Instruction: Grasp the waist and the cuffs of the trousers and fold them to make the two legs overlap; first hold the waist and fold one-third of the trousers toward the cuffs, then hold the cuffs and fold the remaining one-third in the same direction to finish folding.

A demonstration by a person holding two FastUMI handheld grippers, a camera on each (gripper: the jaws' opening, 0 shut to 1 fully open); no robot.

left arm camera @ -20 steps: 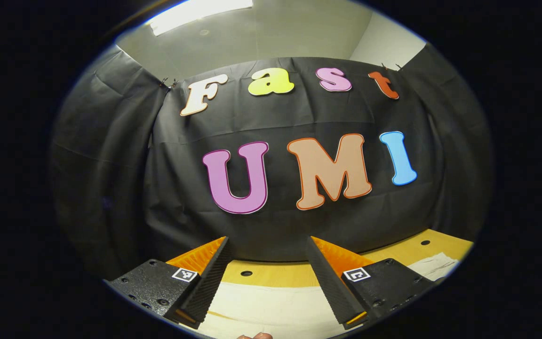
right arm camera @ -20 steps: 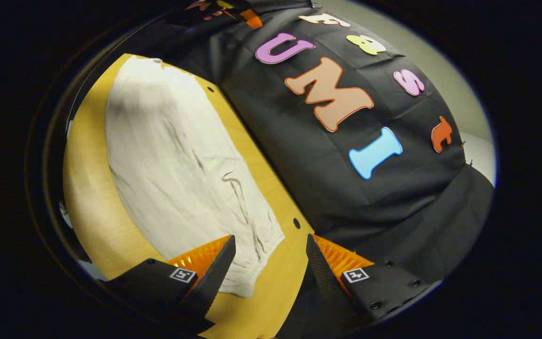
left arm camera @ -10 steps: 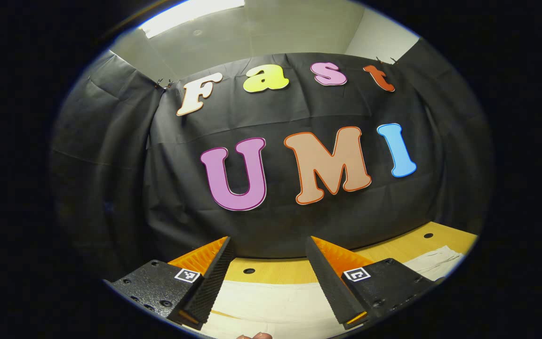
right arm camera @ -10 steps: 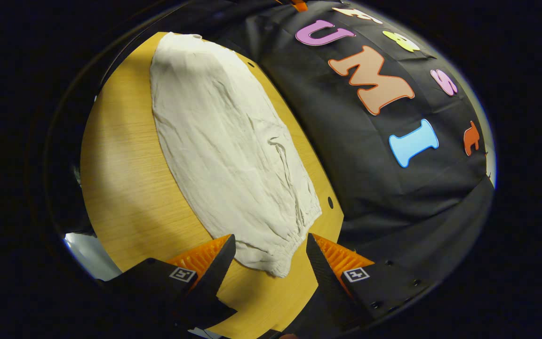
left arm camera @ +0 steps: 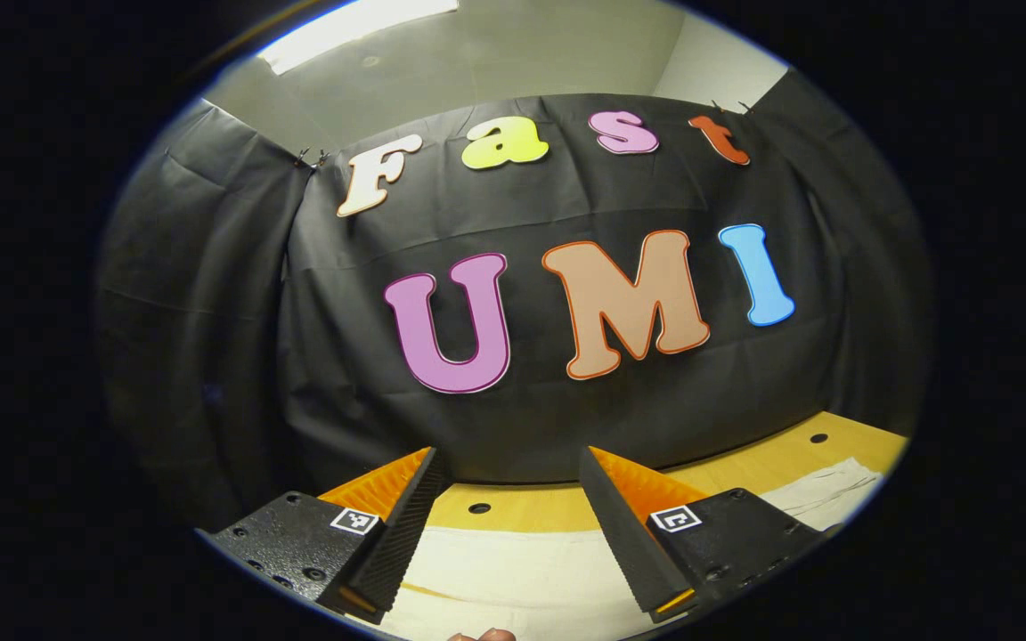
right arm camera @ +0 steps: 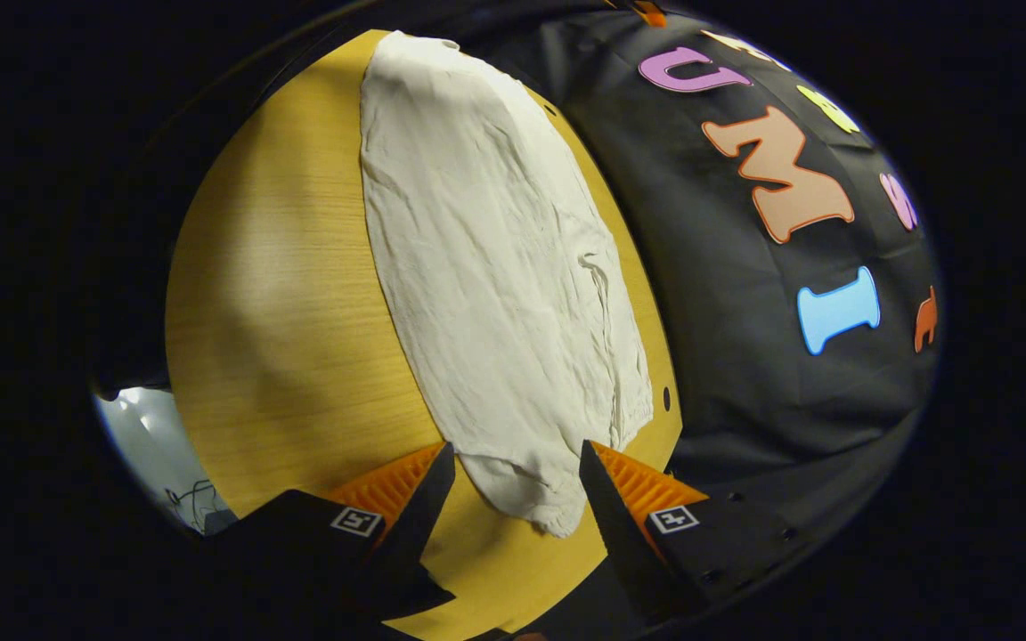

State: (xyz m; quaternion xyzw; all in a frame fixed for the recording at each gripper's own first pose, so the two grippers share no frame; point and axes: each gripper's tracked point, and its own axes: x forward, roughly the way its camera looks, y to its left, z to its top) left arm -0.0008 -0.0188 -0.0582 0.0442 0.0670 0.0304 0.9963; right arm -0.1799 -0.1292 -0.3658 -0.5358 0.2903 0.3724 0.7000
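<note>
Since a second ago the right gripper (right arm camera: 513,494) is swinging in over the near end of the trousers (right arm camera: 495,276), so that the gathered end of the cloth is now lying between its two spread fingers; before, that end sat off to one side. Its jaws are standing wide, pressing on nothing. The trousers are lying flat and lengthwise on the wooden table (right arm camera: 281,294), stretching away from this gripper along the edge next to the black cloth wall (right arm camera: 745,374). The left gripper (left arm camera: 508,525) is hardly shifting: it is hanging wide open above the pale cloth of the trousers (left arm camera: 513,570), facing the wall (left arm camera: 522,214), with the table (left arm camera: 522,512) showing between its fingers.
</note>
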